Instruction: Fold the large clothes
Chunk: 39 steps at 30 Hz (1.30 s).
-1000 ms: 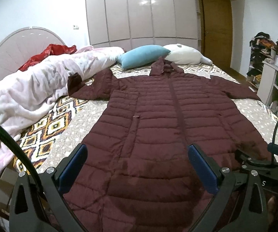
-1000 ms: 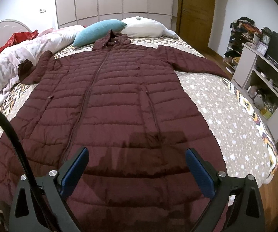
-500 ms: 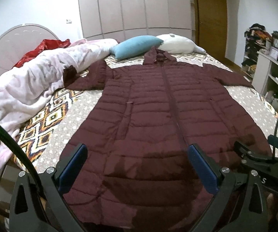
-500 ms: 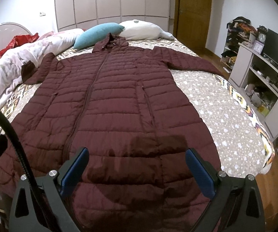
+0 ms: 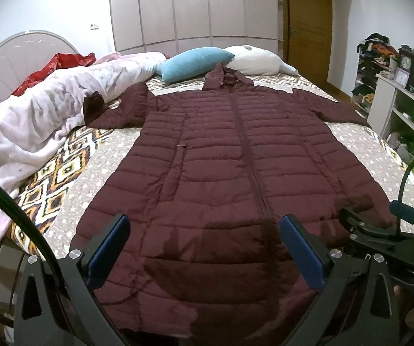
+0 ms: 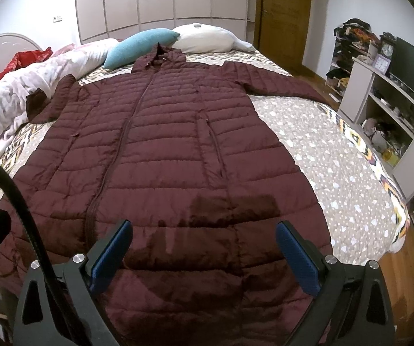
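A long maroon quilted coat (image 5: 230,167) lies flat, front up and zipped, on the bed, hood toward the pillows and sleeves spread out; it also shows in the right wrist view (image 6: 166,158). My left gripper (image 5: 204,242) is open and empty, above the coat's hem, left of the zip. My right gripper (image 6: 204,248) is open and empty, above the hem, right of the zip. The right gripper's body shows at the right edge of the left wrist view (image 5: 380,230). The left sleeve's cuff (image 5: 93,106) rests against the blanket.
A pink-white blanket (image 5: 39,121) is heaped along the bed's left side. A blue pillow (image 5: 195,63) and a white pillow (image 5: 256,62) lie at the head. The patterned bedspread (image 6: 336,167) is bare to the right. White shelves (image 6: 385,109) stand beyond the bed's right edge.
Both grippers have drawn back toward the foot of the bed and risen a little, so more of the coat's hem shows. Both stay open. The coat has not moved.
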Motion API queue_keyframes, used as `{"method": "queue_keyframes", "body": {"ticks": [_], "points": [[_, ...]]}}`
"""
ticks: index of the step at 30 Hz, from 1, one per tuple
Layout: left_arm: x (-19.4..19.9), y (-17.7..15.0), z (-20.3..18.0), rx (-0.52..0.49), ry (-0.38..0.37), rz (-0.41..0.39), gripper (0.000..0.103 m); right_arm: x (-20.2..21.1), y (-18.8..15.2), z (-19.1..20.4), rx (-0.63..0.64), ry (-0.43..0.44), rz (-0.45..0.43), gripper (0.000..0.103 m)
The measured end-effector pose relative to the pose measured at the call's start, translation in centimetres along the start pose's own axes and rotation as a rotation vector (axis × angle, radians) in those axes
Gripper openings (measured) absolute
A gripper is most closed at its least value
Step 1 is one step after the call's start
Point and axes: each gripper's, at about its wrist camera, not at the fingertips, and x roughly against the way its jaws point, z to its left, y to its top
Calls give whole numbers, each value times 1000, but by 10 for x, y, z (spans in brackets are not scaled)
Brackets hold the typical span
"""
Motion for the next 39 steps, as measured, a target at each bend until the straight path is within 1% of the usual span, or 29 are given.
{"method": "queue_keyframes", "body": {"ticks": [8, 29, 39], "points": [[-6, -2, -2, 11, -23, 26, 103, -2, -2, 0, -1, -6, 11, 101], [-6, -4, 1, 11, -25, 29, 103, -5, -3, -1, -6, -8, 23, 101], [-9, -8, 5, 15, -14, 27, 103, -6, -3, 1, -7, -5, 31, 101]]}}
